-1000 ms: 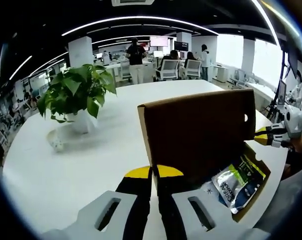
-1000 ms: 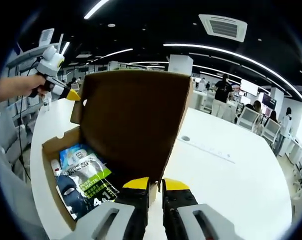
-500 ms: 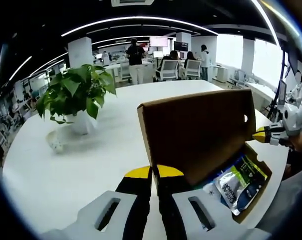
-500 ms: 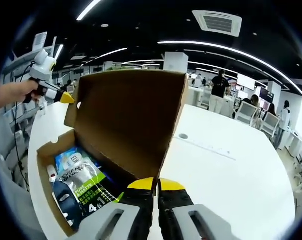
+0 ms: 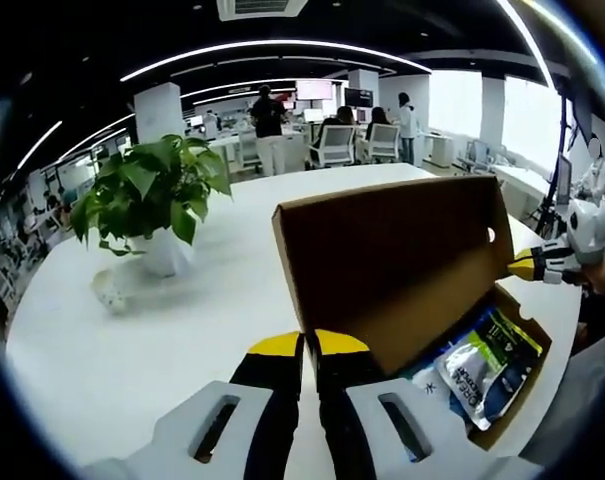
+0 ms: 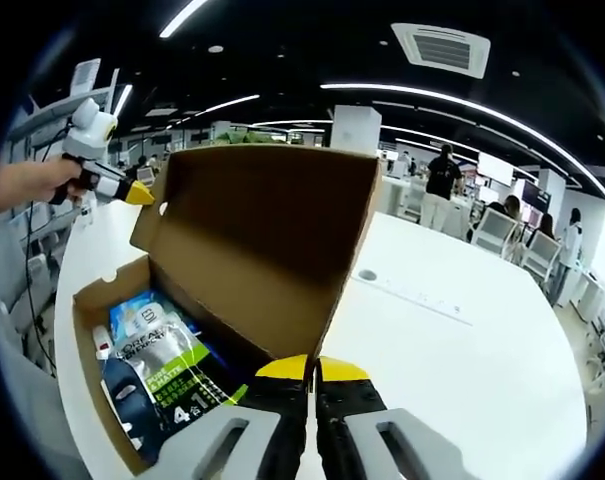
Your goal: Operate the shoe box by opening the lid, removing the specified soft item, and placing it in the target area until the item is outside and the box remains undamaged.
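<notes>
Open brown cardboard shoe box [image 6: 252, 250] on your smooth white round desk [image 5: 182, 310], lid raised.

Each of your claws pinches a corner of the stiff, matte, upright lid [image 5: 392, 255] with its yellow-tipped jaws closed on the edge: left claw [image 5: 304, 352], right claw [image 6: 304, 372]. Inside the box lies the soft item, a glossy crinkled plastic pouch [image 6: 157, 365] printed blue, green and silver. A leafy green plant in a white pot [image 5: 152, 205] stands well apart.

Potted plant [image 5: 147, 190] on white table [image 5: 132, 340]; office chairs [image 5: 357, 143] behind.
</notes>
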Motion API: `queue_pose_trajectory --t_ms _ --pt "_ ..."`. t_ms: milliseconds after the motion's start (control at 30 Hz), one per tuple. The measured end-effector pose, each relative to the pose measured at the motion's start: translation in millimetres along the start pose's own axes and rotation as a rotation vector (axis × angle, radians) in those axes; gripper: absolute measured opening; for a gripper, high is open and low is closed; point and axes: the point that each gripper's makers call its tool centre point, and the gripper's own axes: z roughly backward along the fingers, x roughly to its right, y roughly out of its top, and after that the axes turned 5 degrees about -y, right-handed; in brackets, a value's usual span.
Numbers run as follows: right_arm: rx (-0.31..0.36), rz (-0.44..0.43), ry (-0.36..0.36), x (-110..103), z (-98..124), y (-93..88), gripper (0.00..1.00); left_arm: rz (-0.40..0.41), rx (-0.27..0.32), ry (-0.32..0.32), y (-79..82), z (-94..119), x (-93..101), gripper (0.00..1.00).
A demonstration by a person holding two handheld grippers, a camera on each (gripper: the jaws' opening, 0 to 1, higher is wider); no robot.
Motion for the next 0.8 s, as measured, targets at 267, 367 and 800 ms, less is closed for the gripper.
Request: queue_pose_trajectory --t_ms 267,367,800 --pt "0.0 0.0 0.001 1 -2 1.4 0.0 0.02 -0.036 -0.012 -22.7 -2 3.3 0.03" --pt "-0.001 0.0 0.001 1 -3 2.0 0.0 0.036 -0.048 -0.014 -31.1 -3 3.2 0.04" --pt "-0.004 -0.007 -0.001 3 -5 3.8 0.0 0.082 -0.071 -0.028 -46.5 -9 6.0 0.01"
